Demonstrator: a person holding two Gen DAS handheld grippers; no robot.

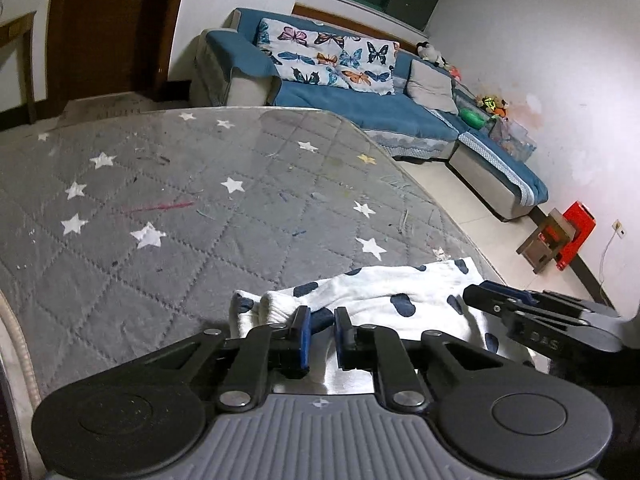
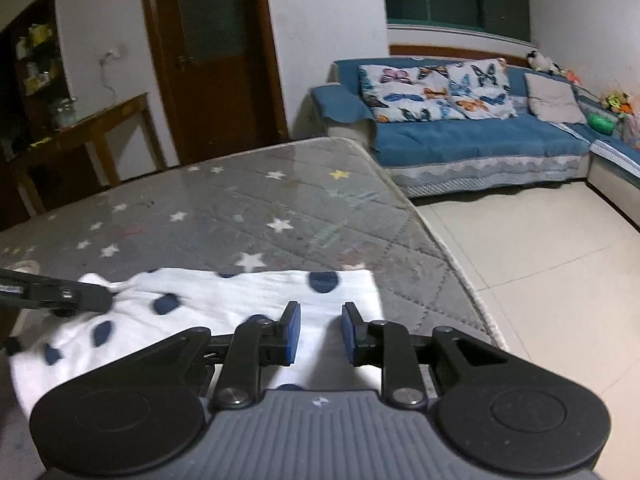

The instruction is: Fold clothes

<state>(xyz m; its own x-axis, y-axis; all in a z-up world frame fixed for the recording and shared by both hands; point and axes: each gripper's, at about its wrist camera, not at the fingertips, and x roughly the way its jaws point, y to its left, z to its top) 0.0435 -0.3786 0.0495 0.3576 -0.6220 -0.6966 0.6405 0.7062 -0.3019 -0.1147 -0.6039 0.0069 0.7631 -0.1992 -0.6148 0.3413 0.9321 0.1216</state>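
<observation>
White garment with dark blue dots [image 2: 256, 292] lies flat near the front edge of the grey star-print mattress [image 1: 160, 184], close to the corner by the tiled floor [image 2: 540, 264]. Its long axis runs left-right along that front edge. The far hem is straight; the left end is bunched into a rolled fold.

Left gripper [image 1: 321, 322] sits over that bunched left end, jaws narrow, with a bit of dark cloth in the small gap. Can't tell if the pads actually pinch it.

Right gripper [image 2: 316, 322] is over the right part of the garment, jaws a little apart, white cloth showing between them, pads not pressing.

The near edge of the garment is hidden under both gripper bodies. Left end is blurred in the right wrist view. Blue sofa [image 2: 472, 140] with butterfly cushions behind.
</observation>
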